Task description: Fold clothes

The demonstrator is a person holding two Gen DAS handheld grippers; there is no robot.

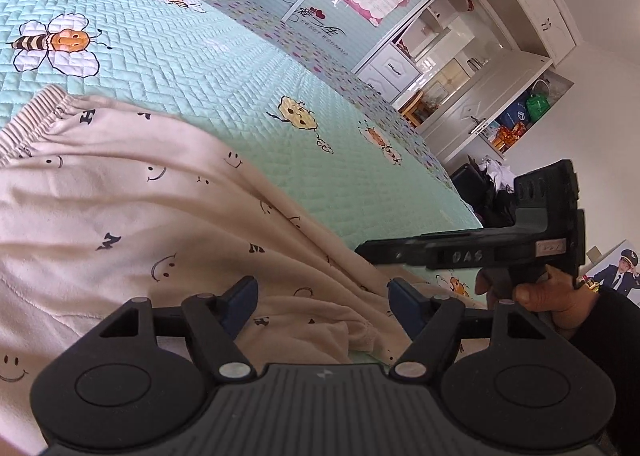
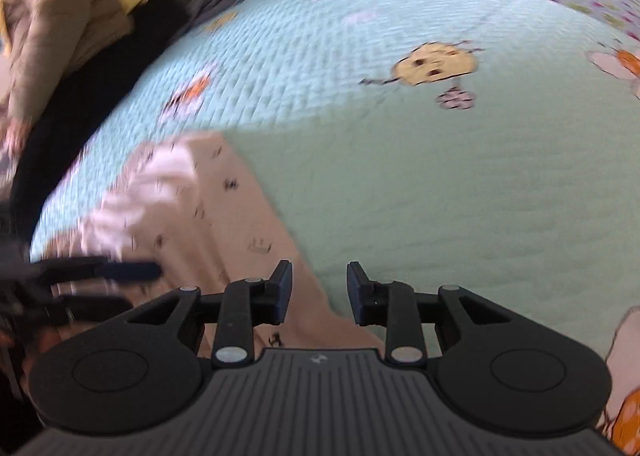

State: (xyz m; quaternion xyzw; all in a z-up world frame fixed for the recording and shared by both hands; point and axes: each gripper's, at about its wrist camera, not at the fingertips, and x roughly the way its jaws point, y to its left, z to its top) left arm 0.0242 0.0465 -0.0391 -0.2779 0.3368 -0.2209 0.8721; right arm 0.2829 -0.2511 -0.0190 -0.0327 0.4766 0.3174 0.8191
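— Two grippers in play; where do they sit?
— Left gripper (image 1: 322, 296) fills the lower centre of its view, jaws wide apart over the cream trousers (image 1: 120, 216) with nothing between them. Right gripper (image 2: 319, 292) is at the bottom of its blurred view, jaws also apart and empty.
— And the garment?
— Spread across the lower left on the mint quilt (image 1: 200, 64), ribbed waistband (image 1: 32, 116) at the left edge. A hand (image 1: 560, 300) holds the right gripper at the lower right.

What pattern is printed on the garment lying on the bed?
Small black smiley faces and letters on the pale pink cloth garment; clearest in the left wrist view.
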